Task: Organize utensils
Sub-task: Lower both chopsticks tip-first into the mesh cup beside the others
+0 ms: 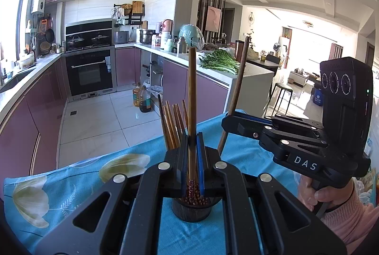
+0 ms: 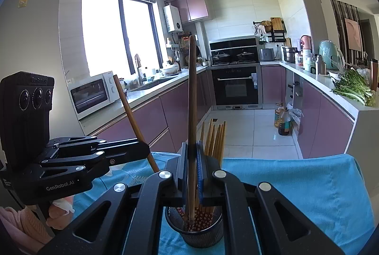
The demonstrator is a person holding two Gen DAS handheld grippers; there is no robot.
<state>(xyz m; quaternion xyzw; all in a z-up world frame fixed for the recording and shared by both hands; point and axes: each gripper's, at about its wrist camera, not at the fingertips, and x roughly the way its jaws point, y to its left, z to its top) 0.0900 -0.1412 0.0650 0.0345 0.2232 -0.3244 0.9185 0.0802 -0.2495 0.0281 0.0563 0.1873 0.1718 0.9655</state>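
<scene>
- While both claws hover over the same holder, the left claw (image 1: 192, 148) is clamped tight on one wooden chopstick (image 1: 191, 98), held nearly upright with its patterned lower end just inside the mesh holder (image 1: 189, 210).
- Left of that claw's fingers, a bundle of chopsticks (image 1: 171, 122) already stands in the holder, leaning back, their patterned ends down in the cup; I judge this part of the sorting done.
- Centre: the holder sits on the worktop, which is covered by a blue flowered cloth (image 1: 71, 184), directly beneath both claws.
- Right: the right claw (image 2: 192, 155) is likewise shut hard on a second, darker chopstick (image 2: 192, 112), upright, its lower end reaching into the holder (image 2: 196, 231) beside the standing bundle (image 2: 214, 138).
- Seen from the left wrist view, that darker stick leans slightly and the right claw's body crosses it just above the holder rim.
- As far as I can judge, the task is well along: what is left is to let these two sticks drop in. No other loose utensils show on the cloth, though much of the worktop is hidden.
</scene>
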